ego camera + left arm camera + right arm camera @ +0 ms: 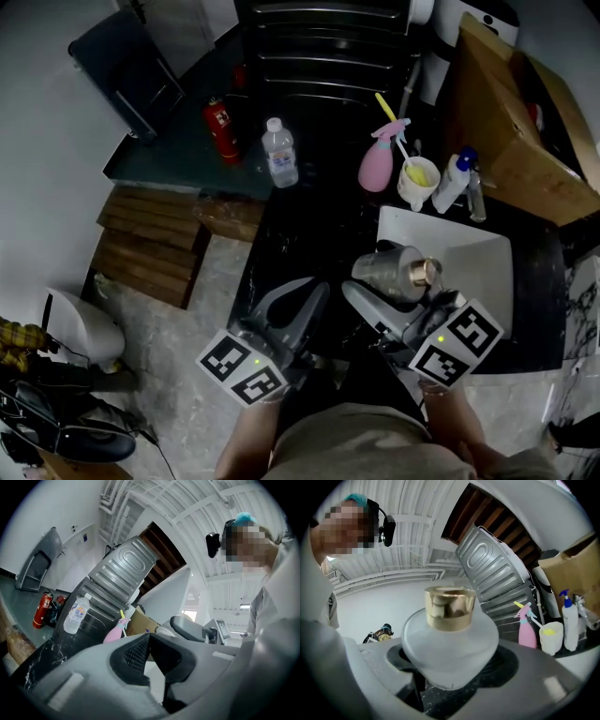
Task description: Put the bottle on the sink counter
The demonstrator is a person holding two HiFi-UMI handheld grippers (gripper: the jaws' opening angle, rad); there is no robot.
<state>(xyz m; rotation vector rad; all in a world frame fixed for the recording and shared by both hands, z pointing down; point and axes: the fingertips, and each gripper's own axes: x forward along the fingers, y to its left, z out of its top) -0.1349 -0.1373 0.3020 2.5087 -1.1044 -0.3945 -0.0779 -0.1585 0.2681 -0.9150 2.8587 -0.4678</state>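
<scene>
Bottle, frosted, bulbous, gold-capped, gripped by right tongs.

Left hand-held gripper, right hand-held gripper: grey (black-and-white marker cubes).

No text can be read anywhere.
- Water bottle: label with blue and red print, too small and blurred to read.
- Fire extinguisher: pale label patch, unreadable.
- Cubes on left gripper and right gripper: black-and-white square markers only, no letters or digits.
</scene>
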